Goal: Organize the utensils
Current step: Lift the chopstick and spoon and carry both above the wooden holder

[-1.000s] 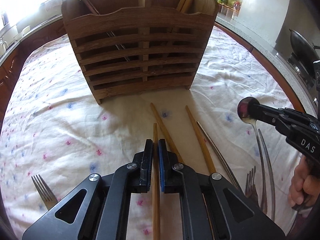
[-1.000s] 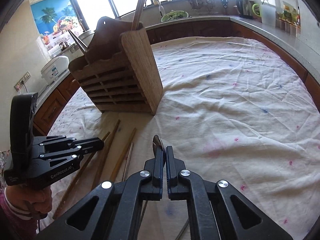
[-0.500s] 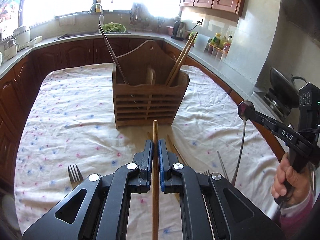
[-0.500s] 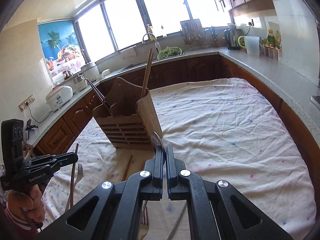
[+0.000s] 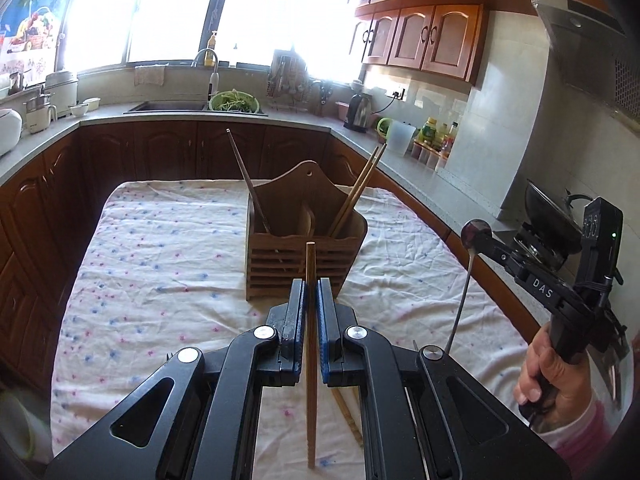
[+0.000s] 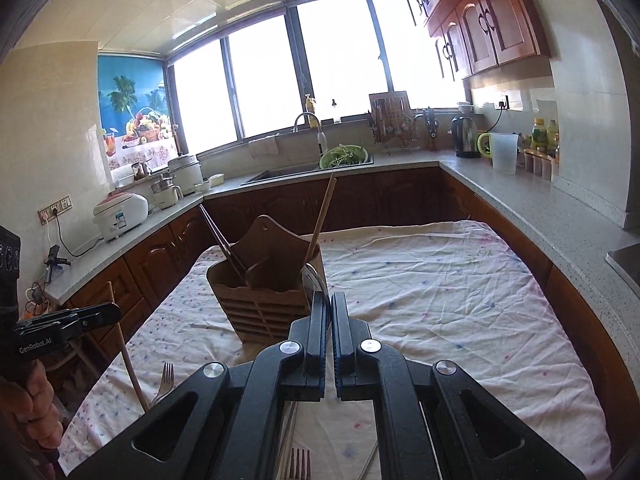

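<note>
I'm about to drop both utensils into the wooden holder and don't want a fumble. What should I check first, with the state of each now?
1. Left hand-held gripper shut on chopstick: ok.
2. Right hand-held gripper shut on spoon: ok.
3. Holder upright on the cloth: ok.
4. Both utensils lifted off the cloth: ok.
5. Utensils above the holder's opening: not ok, both short of it.
6. Free room in the compartments: cannot tell.

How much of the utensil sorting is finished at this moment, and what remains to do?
Done: the wooden holder already has a dark chopstick pair on one side and wooden chopsticks on the other. In hand: the left gripper clamps one wooden chopstick; the right gripper holds a spoon. Left: a fork, another fork and more chopsticks lie on the cloth.
</note>
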`<state>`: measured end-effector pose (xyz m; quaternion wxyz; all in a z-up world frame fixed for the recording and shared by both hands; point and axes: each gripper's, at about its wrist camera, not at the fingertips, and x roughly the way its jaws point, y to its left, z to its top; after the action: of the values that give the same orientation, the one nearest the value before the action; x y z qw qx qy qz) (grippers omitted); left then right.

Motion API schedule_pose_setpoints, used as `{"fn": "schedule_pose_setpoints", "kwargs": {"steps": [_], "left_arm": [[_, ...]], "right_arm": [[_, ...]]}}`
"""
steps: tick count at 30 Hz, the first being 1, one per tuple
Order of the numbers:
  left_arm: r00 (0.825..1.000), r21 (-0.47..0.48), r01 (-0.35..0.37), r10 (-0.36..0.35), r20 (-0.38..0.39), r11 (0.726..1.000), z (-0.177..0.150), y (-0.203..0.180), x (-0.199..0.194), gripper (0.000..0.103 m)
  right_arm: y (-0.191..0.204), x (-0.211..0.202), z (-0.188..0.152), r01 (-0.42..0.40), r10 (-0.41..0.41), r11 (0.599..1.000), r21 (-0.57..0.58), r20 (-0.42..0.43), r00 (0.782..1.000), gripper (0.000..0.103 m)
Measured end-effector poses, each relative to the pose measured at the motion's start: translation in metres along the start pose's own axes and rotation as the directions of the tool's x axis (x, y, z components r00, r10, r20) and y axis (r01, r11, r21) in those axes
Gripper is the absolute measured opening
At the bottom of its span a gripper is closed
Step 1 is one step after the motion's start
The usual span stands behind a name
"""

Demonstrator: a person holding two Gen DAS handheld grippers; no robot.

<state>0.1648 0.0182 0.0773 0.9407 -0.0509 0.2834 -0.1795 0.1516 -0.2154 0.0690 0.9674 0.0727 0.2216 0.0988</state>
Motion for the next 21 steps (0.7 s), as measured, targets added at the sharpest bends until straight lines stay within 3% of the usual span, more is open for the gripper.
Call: {"fn": "schedule_pose_setpoints", "kwargs": {"steps": [11,21], "left_arm": [[0.998,-0.036,-0.001,0.003,0.057,0.999,0.018,0.012,-0.005,0.005],[0.980,-0.088,-0.008,0.025,0.198,0.996,0.074,0.026,-0.014,0.005]], "right_arm": [[0.007,0.013,0.008,0.000,0.000,1.000,0.001,0.035,0.999,0.002],[0.013,0.038,0.044,-0.015,0.013,1.000,0.018,0.124,0.992,0.003]]}}
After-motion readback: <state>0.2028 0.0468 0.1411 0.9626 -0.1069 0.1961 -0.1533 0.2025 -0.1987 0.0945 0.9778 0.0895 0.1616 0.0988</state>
